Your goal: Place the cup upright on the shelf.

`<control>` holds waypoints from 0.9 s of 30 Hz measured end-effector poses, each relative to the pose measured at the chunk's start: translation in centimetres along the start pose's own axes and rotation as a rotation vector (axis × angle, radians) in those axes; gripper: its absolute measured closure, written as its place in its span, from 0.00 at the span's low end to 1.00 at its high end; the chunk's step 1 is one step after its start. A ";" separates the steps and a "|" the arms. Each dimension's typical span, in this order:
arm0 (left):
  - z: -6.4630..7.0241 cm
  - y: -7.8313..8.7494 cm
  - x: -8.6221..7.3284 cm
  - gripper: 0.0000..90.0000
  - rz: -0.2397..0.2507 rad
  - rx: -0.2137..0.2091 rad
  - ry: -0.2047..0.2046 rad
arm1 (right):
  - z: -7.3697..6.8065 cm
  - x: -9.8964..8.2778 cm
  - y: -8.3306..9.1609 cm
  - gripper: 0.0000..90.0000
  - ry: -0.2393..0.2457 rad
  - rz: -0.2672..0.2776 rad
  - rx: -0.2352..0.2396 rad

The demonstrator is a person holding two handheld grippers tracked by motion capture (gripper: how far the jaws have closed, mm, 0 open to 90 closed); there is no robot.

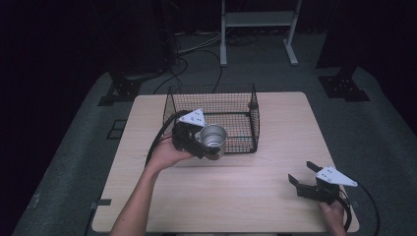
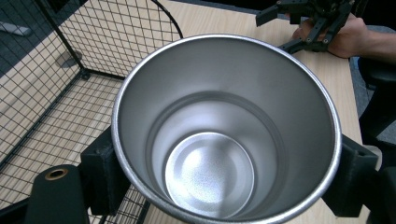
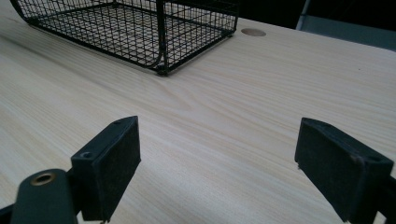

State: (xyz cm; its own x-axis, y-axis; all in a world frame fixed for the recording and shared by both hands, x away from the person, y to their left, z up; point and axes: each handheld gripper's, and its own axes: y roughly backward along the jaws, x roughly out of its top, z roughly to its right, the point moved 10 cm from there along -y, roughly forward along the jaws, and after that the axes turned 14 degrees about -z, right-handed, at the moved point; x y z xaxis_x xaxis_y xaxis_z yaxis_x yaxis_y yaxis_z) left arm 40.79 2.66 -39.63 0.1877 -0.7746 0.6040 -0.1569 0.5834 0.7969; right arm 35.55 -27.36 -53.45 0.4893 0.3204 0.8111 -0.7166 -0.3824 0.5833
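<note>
On pale wood table [image 1: 231, 191], black wire basket [image 1: 253, 120].

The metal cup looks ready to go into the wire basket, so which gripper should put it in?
Probably left: the left gripper holds the metal cup at the wire basket edge; the right gripper rests open, far off.

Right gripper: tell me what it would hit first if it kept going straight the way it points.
Probably the wire basket. The right gripper, jaws open with nothing between them, looks across bare table toward the basket's near corner. That corner sits left of centre, so a straight run might slip past it.
</note>
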 end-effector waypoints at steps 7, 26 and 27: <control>-0.6 0.3 0.9 0.20 -0.006 -0.005 -0.006 | 0.0 0.0 0.0 0.15 -0.001 0.001 0.000; -2.4 0.9 2.8 0.20 -0.026 0.004 -0.008 | 0.0 0.0 0.0 0.15 0.000 0.003 0.004; -2.4 0.9 3.0 0.20 -0.032 0.009 -0.014 | 0.0 0.0 0.0 0.15 0.000 0.003 0.005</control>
State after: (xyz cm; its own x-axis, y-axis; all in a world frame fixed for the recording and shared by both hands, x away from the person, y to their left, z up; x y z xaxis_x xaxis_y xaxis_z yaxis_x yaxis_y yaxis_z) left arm 43.57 1.46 -37.12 0.1792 -0.7959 0.5783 -0.1594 0.5565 0.8154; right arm 35.54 -27.37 -53.42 0.4870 0.3188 0.8131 -0.7159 -0.3876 0.5808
